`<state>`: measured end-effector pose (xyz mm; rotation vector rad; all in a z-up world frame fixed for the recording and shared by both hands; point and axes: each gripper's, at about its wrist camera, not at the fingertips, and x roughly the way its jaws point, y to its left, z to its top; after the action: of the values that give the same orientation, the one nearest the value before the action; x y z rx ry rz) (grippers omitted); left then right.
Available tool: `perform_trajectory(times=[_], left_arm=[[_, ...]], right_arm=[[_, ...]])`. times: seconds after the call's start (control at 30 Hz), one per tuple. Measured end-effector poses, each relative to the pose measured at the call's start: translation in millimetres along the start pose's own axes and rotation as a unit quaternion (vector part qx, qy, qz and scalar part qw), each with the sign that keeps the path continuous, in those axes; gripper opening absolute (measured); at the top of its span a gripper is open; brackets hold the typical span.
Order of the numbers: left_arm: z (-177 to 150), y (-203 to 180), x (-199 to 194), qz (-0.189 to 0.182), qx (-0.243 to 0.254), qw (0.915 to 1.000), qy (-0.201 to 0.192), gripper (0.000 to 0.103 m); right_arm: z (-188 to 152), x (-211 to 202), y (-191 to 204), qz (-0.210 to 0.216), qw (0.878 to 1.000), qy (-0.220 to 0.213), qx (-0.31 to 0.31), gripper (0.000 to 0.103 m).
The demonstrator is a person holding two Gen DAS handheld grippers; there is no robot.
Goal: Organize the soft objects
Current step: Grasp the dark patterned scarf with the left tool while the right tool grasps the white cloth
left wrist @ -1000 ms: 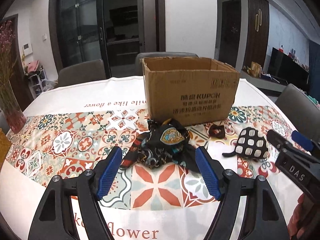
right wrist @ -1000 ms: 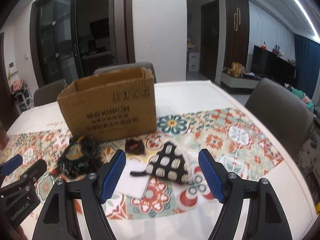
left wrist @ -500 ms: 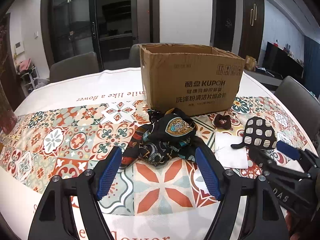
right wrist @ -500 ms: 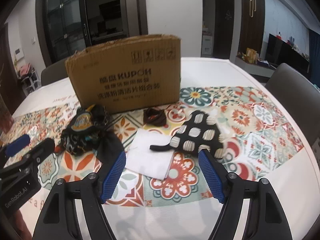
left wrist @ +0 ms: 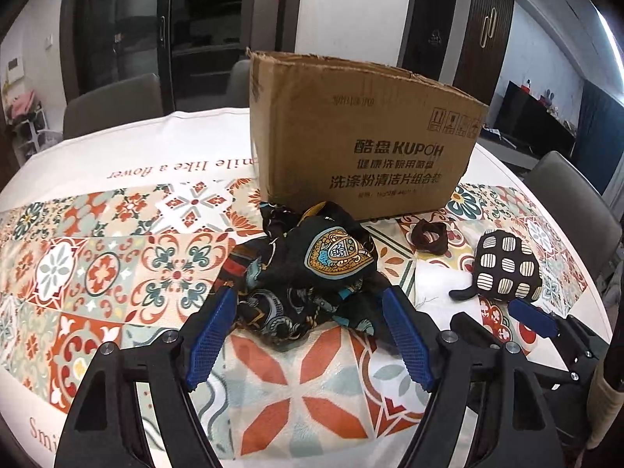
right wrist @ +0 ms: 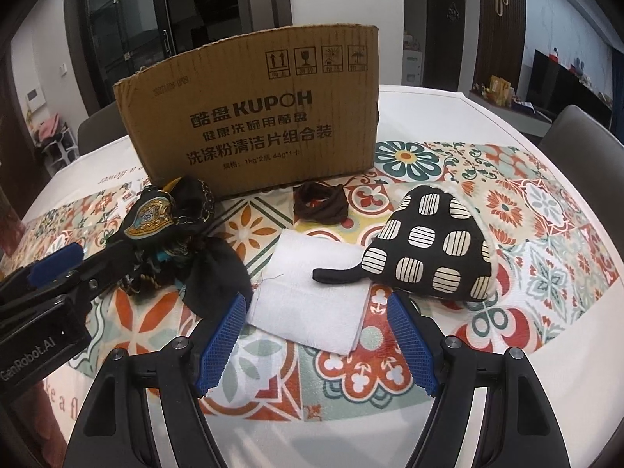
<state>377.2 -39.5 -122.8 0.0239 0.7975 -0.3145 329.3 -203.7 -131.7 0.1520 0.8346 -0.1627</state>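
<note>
A crumpled dark patterned scarf [left wrist: 312,277] [right wrist: 171,230] lies in front of the cardboard box [left wrist: 358,140] [right wrist: 257,121]. My left gripper [left wrist: 310,335] is open, its blue pads flanking the scarf's near edge without pressing it. A folded white cloth [right wrist: 312,296] [left wrist: 436,284] lies between the open pads of my right gripper [right wrist: 316,343], just beyond their tips. A black pouch with cream squares [right wrist: 433,249] [left wrist: 507,269] rests to its right. A small brown scrunchie [right wrist: 319,202] [left wrist: 429,236] sits by the box.
The table wears a tiled floral cloth [left wrist: 117,273] with white borders. Grey chairs [right wrist: 581,148] stand around it. The other gripper shows in each wrist view, at the left [right wrist: 50,284] and right [left wrist: 546,331] edges.
Both grippers have come down and forward toward the table. The scarf and the white cloth now loom larger, close to the pads. Jaws stay equally wide.
</note>
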Motion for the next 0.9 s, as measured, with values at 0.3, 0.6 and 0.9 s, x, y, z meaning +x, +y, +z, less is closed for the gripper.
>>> perform_trajectory(times=[0.3, 0.6, 0.9], left_arm=[[9, -2, 25, -0.004, 0.004, 0.9999, 0.015, 0.078], [11, -4, 60, 0.016, 0.010, 0.9990, 0.039, 0.079], [8, -7, 79, 0.037, 0.011, 0.9975, 0.060, 0.042]], right_arm=[[3, 19, 2, -0.009, 1.000, 0.020, -0.002, 0.076], [2, 33, 0, -0.019, 0.999, 0.038, 0.004, 0.076], [2, 38, 2, -0.032, 0.999, 0.034, -0.007, 0.076]])
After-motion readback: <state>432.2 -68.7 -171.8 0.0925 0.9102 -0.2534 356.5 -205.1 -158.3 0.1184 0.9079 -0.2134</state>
